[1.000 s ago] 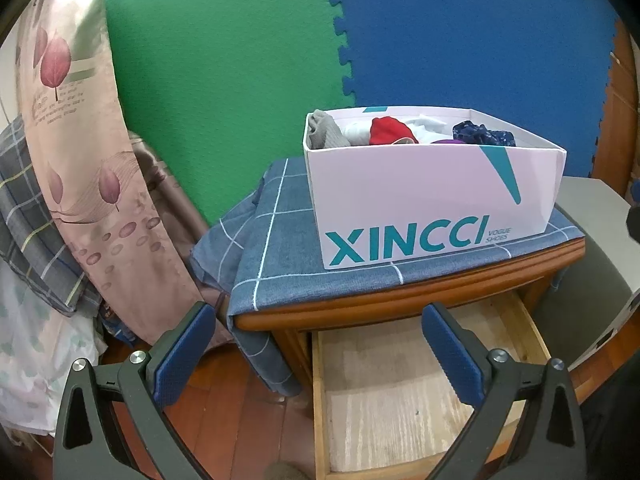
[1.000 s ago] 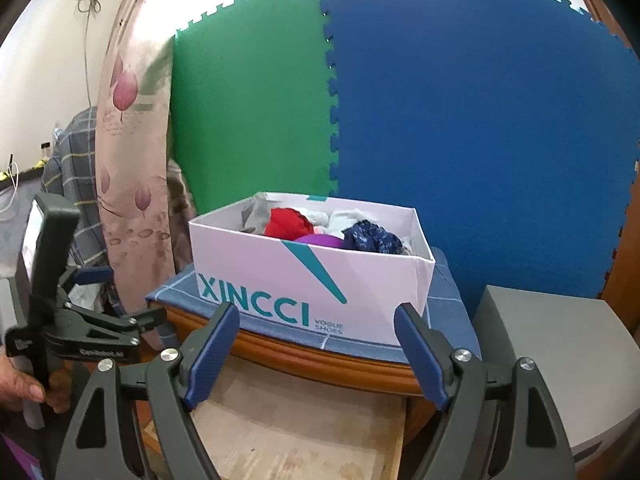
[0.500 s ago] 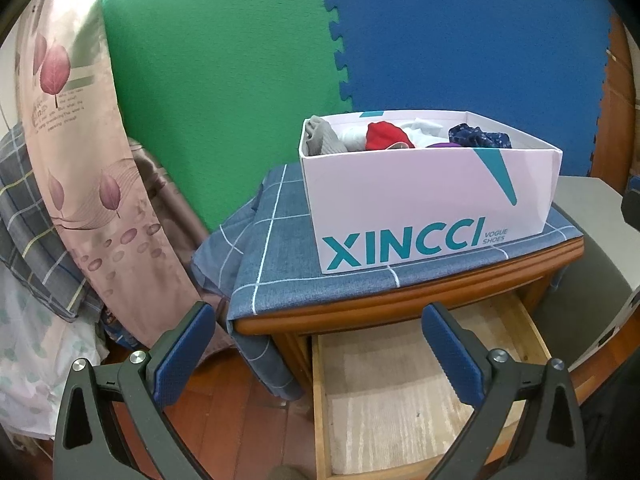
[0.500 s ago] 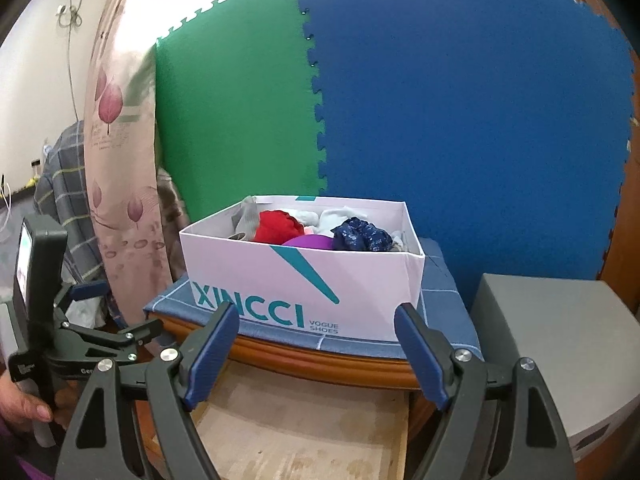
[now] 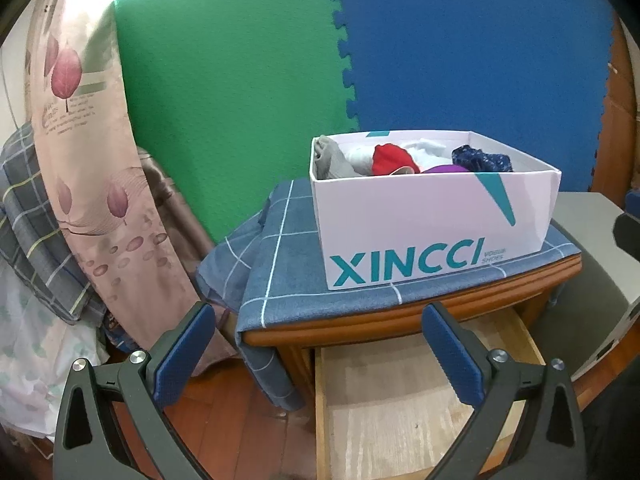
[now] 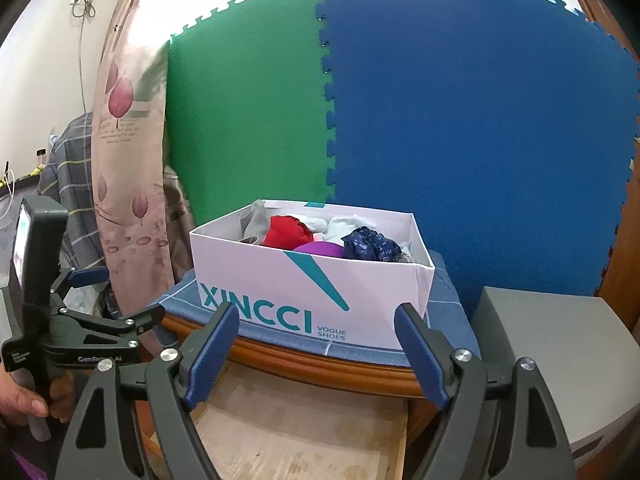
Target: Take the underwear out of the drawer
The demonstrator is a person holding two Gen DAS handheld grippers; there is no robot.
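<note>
A white XINCCI shoe box (image 5: pixel 432 220) (image 6: pixel 320 292) stands on a blue checked cloth (image 5: pixel 280 256) on a wooden nightstand. In it lie several folded garments: red (image 5: pixel 390 158) (image 6: pixel 286 232), purple (image 6: pixel 318 249), dark blue patterned (image 5: pixel 482 159) (image 6: pixel 370 243), grey and white. Below, the wooden drawer (image 5: pixel 400 400) (image 6: pixel 296 428) is pulled out and its visible bottom is bare. My left gripper (image 5: pixel 316 352) is open and empty in front of the drawer. My right gripper (image 6: pixel 316 354) is open and empty over the drawer, in front of the box.
Green and blue foam mats (image 6: pixel 360 120) cover the wall behind. A pink floral curtain (image 5: pixel 80 160) and plaid bedding (image 5: pixel 36 216) are at the left. A grey box (image 6: pixel 552 352) stands right of the nightstand. The left gripper's body and a hand show in the right wrist view (image 6: pixel 60 336).
Both views have shifted slightly; the box sits a little lower and further right in the left view. Both grippers stay open and empty.
</note>
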